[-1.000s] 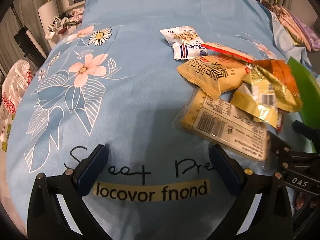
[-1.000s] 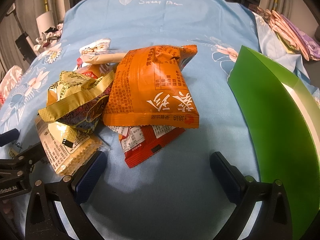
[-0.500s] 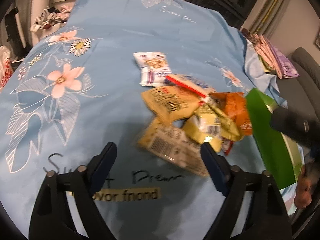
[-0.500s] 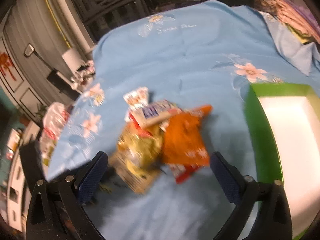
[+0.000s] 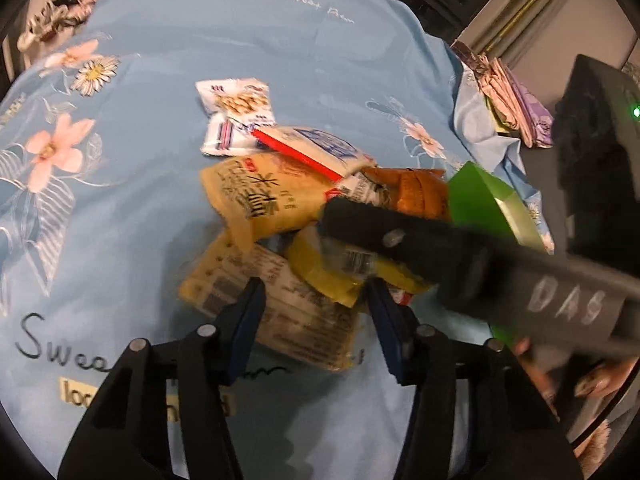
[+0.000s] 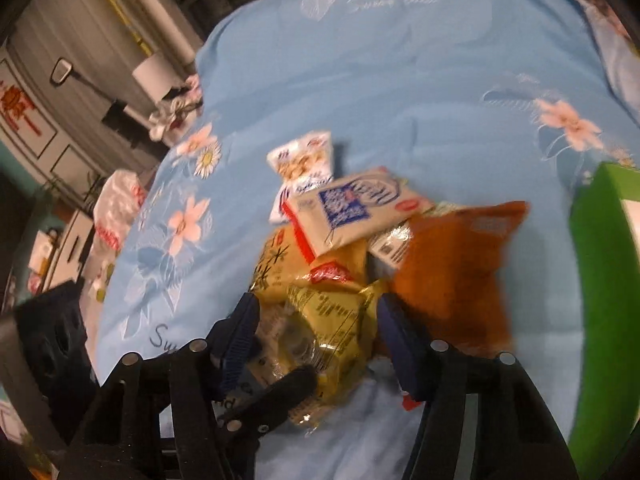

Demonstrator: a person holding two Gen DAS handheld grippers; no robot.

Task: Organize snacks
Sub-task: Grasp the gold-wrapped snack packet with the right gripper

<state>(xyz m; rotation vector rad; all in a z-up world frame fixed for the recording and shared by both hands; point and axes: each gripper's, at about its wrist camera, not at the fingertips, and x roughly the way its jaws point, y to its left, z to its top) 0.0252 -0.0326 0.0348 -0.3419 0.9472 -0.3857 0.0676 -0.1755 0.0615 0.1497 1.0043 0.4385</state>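
Closing on the snack heap: left gripper (image 5: 316, 320) astride the flat cracker pack (image 5: 276, 308), right gripper (image 6: 316, 344) astride the yellow packet (image 6: 324, 340); contact apparently unmade amid blur. Green box (image 6: 600, 280) lies rightward.

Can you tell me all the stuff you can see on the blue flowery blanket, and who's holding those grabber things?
blue flowered cloth: one, light blue, spread under everything
white snack packet: one, white and blue, far end of the pile
cream packet with red edge: one, on top of the pile
yellow snack bag: one, middle of the pile
clear cracker pack: one, near end, between the left gripper's closing fingers
gold crinkly bag: one, between the right gripper's closing fingers
orange snack bag: one, beside the green box
green box: one, right of the pile
left gripper: one, black
right gripper: one, black
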